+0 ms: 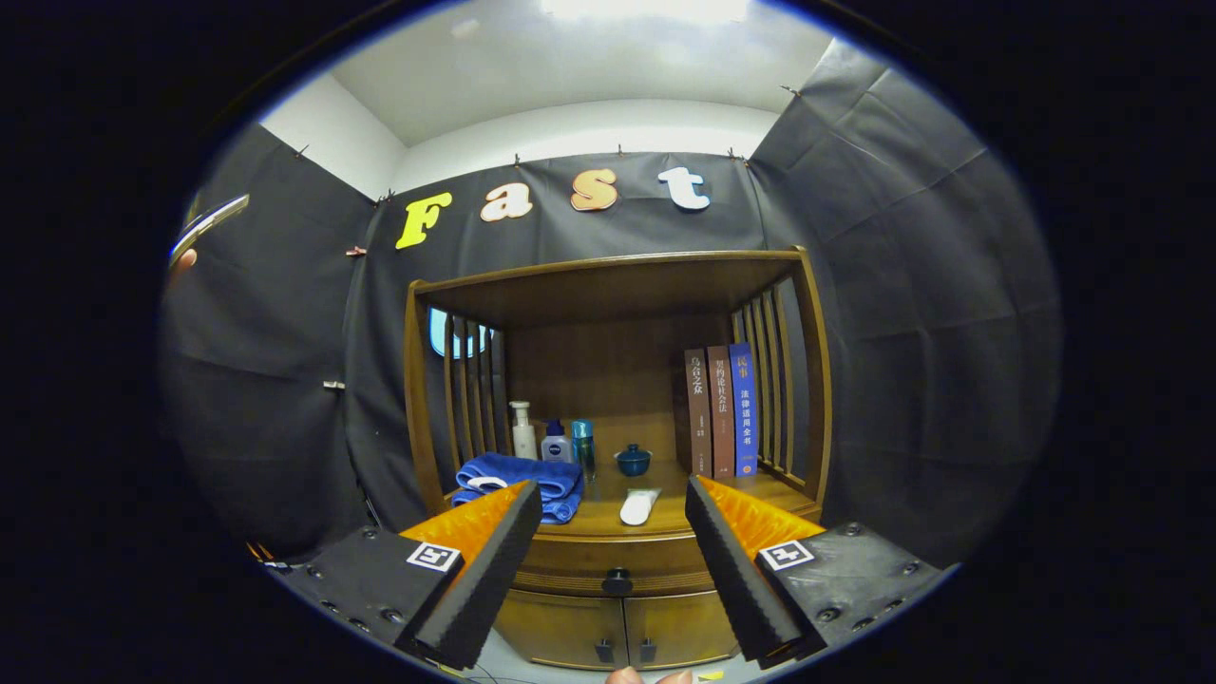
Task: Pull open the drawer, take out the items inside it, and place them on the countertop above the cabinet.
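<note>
A wooden cabinet stands ahead with a drawer (608, 560) below its countertop (665, 518). The drawer is closed, and its dark round knob (617, 580) sits between and a little beyond my fingertips. My gripper (613, 499) is open, with nothing between its fingers (494, 560), which frame the drawer front from some distance. The drawer's contents are hidden. On the countertop lie a folded blue towel (518, 480), a white tube (638, 506), a small dark blue lidded cup (633, 460) and several bottles (556, 442).
Three upright books (720, 410) stand at the right of the countertop under a slatted wooden hutch (608, 275). Two small cabinet doors (622, 629) with dark pulls sit below the drawer. A person's fingertips (651, 676) show at the bottom, below those doors.
</note>
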Available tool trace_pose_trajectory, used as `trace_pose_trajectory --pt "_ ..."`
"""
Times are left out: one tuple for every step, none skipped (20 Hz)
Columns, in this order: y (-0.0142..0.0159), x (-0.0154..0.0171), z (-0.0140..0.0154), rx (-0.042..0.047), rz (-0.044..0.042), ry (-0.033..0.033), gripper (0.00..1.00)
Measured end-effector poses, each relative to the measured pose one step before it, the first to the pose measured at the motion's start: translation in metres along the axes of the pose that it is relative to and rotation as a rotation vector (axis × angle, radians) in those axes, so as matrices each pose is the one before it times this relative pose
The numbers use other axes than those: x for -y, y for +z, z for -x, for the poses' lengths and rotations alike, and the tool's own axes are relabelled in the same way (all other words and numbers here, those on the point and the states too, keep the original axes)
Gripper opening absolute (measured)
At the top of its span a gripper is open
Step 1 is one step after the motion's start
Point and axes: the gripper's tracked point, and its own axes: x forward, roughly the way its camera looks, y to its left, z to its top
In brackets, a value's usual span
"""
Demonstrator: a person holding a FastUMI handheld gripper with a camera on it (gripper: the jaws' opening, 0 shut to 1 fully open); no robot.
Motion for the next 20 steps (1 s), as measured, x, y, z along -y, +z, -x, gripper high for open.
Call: trace_pose_trajectory --pt "0.00119 0.00122 0.00071 0.00068 -0.00079 -0.00131 0.98" --pt "0.00179 -0.00117 0.00114 0.00324 -0.00178 0.00234 0.98" --pt "0.00132 0.00006 0.00053 0.00164 0.00059 -0.00093 0.98" --pt "0.00097 0.00063 0.00039 0.00309 0.0042 -0.00078 0.98" --pt "0.00067 0.00024 0.00052 -0.00002 0.0059 -0.00264 0.98" --pt "0.00051 -0.00027 -0.00007 0.00048 0.00731 0.00049 0.98" --pt "0.00061 0.00005 -0.00014 -0.00053 0.00738 -0.00117 0.98" --pt "0.00102 -0.00049 0.00061 -0.00026 0.00548 -0.00017 0.98" --pt "0.00091 -0.00056 0.00026 0.00071 0.00237 0.00022 0.98" --pt "0.00059 -0.00098 0.00014 0.00027 -0.00051 0.00031 0.98" --pt "0.00018 -0.00058 0.00043 -0.00036 -0.00106 0.00176 0.98" --pt "-0.00006 -0.00033 0.00015 -0.00202 -0.00244 -0.00038 0.98" --pt "-0.00039 -0.0004 -0.00007 0.00029 -0.00232 0.00186 0.98" --pt "0.00128 0.00006 0.00038 0.00086 -0.00075 -0.00071 0.98" --pt "0.00094 0.0003 0.00016 0.00358 0.00136 -0.00099 0.98" --pt "0.00045 -0.00053 0.00031 0.00051 0.00314 0.00153 0.98" --pt "0.00023 -0.00032 0.0007 0.00072 0.00324 0.00096 0.98" --pt "-0.00016 -0.00043 0.00011 -0.00032 0.00403 0.00031 0.98" --pt "-0.00108 0.00004 -0.00015 -0.0009 -0.00022 0.0003 0.98" --pt "-0.00172 -0.00061 0.00013 -0.00359 -0.00202 0.00075 0.98"
